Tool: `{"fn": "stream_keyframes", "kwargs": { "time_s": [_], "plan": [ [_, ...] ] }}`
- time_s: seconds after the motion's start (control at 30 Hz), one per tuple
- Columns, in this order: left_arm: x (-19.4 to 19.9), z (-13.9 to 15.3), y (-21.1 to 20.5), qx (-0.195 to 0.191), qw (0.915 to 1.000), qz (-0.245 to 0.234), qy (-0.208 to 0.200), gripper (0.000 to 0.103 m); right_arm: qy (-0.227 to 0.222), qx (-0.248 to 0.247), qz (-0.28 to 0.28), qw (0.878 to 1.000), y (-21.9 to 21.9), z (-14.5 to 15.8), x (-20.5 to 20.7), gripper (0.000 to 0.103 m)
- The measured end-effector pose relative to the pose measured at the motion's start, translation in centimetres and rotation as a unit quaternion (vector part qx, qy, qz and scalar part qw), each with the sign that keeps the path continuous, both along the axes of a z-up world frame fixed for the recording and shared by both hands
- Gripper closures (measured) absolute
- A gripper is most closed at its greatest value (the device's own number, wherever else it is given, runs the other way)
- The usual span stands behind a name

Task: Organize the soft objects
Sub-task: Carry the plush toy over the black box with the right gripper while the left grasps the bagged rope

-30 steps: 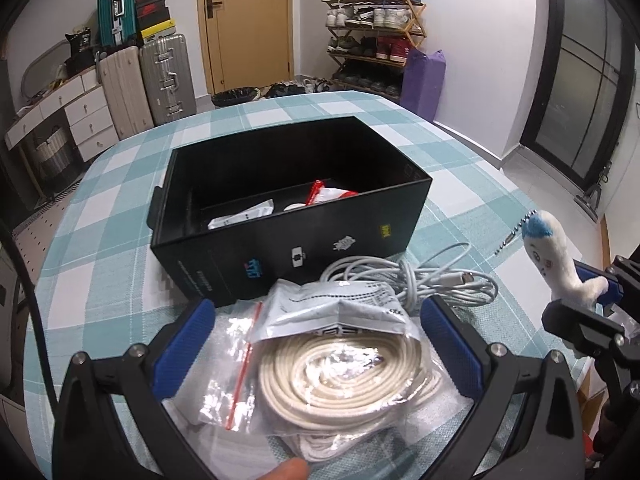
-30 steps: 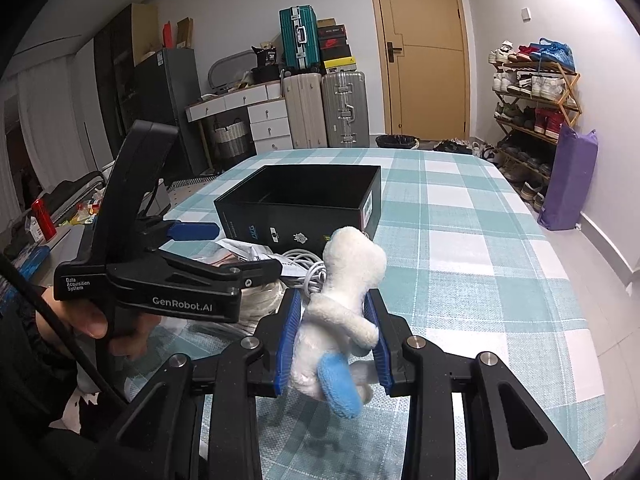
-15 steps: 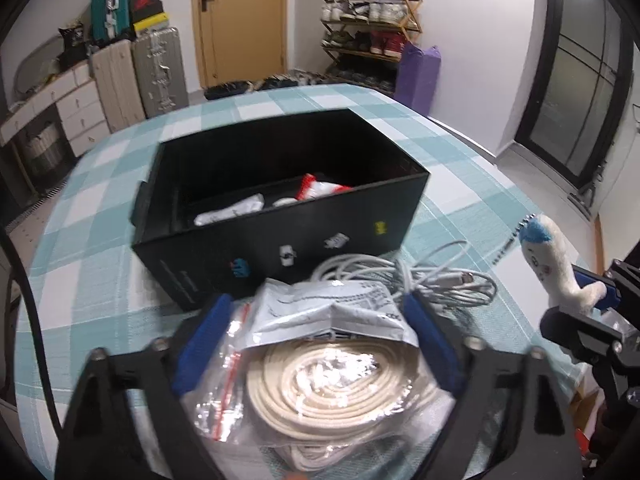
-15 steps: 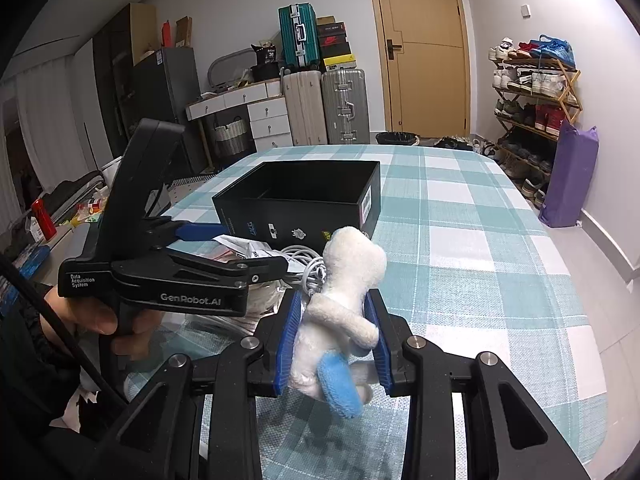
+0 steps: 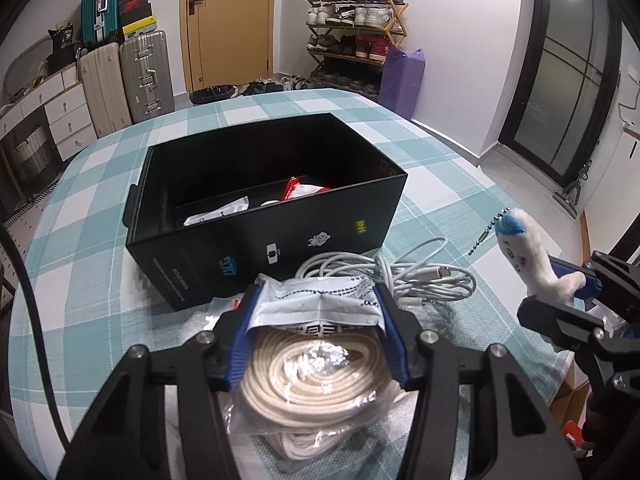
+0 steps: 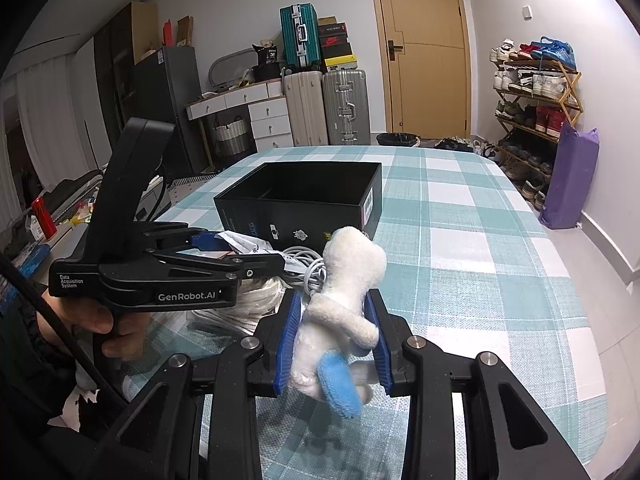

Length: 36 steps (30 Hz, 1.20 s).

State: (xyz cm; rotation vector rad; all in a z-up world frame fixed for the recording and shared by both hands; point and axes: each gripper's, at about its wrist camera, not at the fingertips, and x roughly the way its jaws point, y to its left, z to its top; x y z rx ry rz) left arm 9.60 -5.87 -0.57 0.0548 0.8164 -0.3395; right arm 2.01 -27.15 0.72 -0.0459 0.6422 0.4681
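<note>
Left wrist view: the left gripper is clenched on a clear plastic bag of coiled cream cord, its blue pads pressed against the bag's two sides, with the bag's white printed label between the fingertips. Just beyond lies a tangled white charging cable against the open black cardboard box on the teal-and-white checked tablecloth. Right wrist view: the right gripper grips a small white plush toy with blue fin, upright between its pads above the cloth.

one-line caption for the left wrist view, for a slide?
Left tool grips bagged rope before black box.
</note>
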Motion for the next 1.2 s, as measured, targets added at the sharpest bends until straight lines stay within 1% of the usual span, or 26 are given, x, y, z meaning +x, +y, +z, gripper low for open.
{"fn": "stream_keyframes", "kwargs": {
  "time_s": [0.3, 0.6, 0.73, 1.03, 1.2],
  "plan": [
    [-1.3, 1.5, 1.7, -0.016, 0.9997, 0.014, -0.014, 0.05, -0.012, 0.005, 0.005, 1.0, 0.1, 0.6, 0.0, 0.07],
    [-2.5, 4.1, 3.3, -0.027, 0.9981, 0.033, -0.044, 0.05, -0.031, 0.022, 0.01, 0.999, 0.4, 2.2, 1.4, 0.07],
    [-2.8, 5.1, 4.2, -0.034, 0.997, 0.042, -0.057, 0.05, -0.04, 0.021, 0.016, 0.999, 0.9, 3.0, 2.1, 0.07],
    [-2.3, 7.1, 6.2, -0.046, 0.9937, 0.067, -0.078, 0.05, -0.055, 0.03, 0.031, 0.998, 1.7, 5.2, 4.3, 0.07],
    [-1.5, 7.6, 7.0, -0.054, 0.9925, 0.076, -0.079, 0.05, -0.059, 0.036, 0.038, 0.997, 2.0, 6.2, 5.5, 0.07]
  ]
}}
